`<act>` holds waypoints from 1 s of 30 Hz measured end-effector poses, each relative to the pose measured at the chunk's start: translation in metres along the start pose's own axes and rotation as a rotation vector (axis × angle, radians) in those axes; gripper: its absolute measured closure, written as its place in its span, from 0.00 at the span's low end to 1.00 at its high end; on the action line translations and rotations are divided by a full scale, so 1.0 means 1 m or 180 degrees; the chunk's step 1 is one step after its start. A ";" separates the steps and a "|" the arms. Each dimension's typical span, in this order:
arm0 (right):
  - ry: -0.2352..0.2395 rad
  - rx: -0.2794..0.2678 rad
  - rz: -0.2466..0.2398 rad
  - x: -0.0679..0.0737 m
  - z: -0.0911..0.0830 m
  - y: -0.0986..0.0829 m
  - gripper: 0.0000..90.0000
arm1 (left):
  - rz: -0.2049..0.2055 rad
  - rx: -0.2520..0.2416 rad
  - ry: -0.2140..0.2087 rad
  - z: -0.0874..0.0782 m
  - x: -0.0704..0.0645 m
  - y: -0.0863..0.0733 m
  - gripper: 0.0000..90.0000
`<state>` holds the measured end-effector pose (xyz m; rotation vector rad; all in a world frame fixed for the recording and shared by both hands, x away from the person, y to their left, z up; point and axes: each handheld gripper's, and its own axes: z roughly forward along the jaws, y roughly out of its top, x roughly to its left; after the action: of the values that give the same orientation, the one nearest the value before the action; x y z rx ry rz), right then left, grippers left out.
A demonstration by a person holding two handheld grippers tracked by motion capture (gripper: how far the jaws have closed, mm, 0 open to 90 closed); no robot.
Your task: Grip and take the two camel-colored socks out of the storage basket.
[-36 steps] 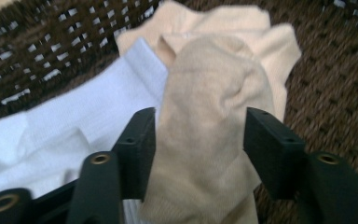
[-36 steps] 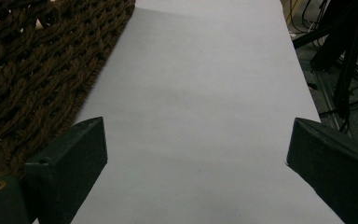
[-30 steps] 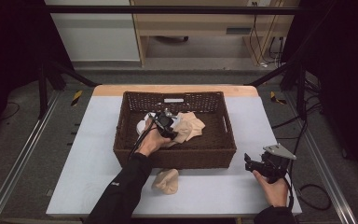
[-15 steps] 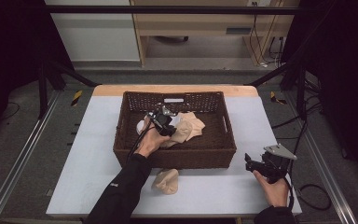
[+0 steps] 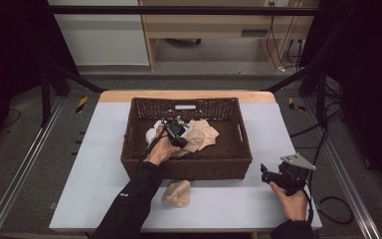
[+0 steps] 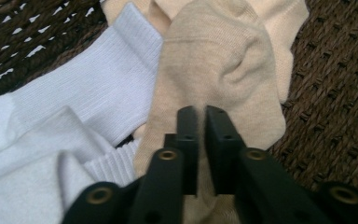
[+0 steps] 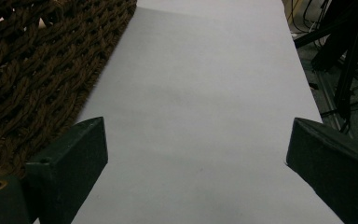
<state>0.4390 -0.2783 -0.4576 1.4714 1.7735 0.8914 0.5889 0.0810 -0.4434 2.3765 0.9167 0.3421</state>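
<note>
While the left gripper [image 5: 176, 130] sits inside the wicker basket [image 5: 229, 164], its fingers [image 6: 216, 135] are drawn almost together on top of a beige sock [image 6: 223, 70], though whether any fabric is pinched between them I cannot tell. That sock lies in the middle of the basket, beside a white sock [image 6: 74, 107] and over paler beige ones. Another beige sock [image 5: 177, 193] lies on the tabletop [image 5: 104, 164] near its front edge, just outside the basket. The right gripper [image 5: 271, 175] rests near the front right corner, fingers [image 7: 74, 154] spread wide and holding nothing. Judging from this, the sorting is partway: one sock out, several left in the basket
</note>
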 end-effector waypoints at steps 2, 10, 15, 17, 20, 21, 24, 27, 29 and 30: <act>0.0002 0.0001 -0.0006 0.000 0.000 0.000 0.06 | -0.0042 -0.0034 0.0025 -0.003 0.000 0.001 1.00; -0.0006 -0.0017 0.0014 -0.001 -0.002 0.000 0.06 | -0.0067 -0.0440 0.0121 -0.016 -0.001 0.003 1.00; -0.0011 -0.0019 0.0023 -0.002 -0.002 0.000 0.06 | -0.0182 -0.0560 0.0042 -0.017 0.001 0.002 1.00; -0.0010 -0.0027 0.0017 -0.001 -0.002 0.000 0.06 | -0.0154 -0.0579 0.0095 -0.012 0.001 0.005 0.77; -0.0018 -0.0014 0.0010 -0.002 -0.001 0.000 0.06 | -0.0043 -0.0576 0.0092 -0.007 0.000 0.012 0.55; -0.0014 -0.0005 0.0019 -0.002 0.000 0.000 0.06 | -0.0032 -0.0585 0.0093 -0.005 0.000 0.014 0.52; -0.0013 -0.0010 -0.0006 -0.001 0.000 0.000 0.06 | -0.0001 -0.0551 0.0094 0.004 -0.001 0.019 0.43; -0.0008 -0.0011 0.0010 -0.001 -0.001 0.000 0.06 | 0.0094 -0.0376 0.0097 0.012 -0.004 0.021 0.45; -0.0009 -0.0013 -0.0008 -0.001 0.000 0.000 0.06 | 0.0190 -0.0210 0.0080 0.015 -0.004 0.019 0.52; -0.0006 -0.0013 -0.0010 -0.001 0.000 0.000 0.06 | 0.0229 -0.0143 0.0081 0.015 -0.003 0.018 0.57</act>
<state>0.4390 -0.2794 -0.4577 1.4661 1.7712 0.8913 0.6029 0.0614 -0.4451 2.3729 0.8278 0.4176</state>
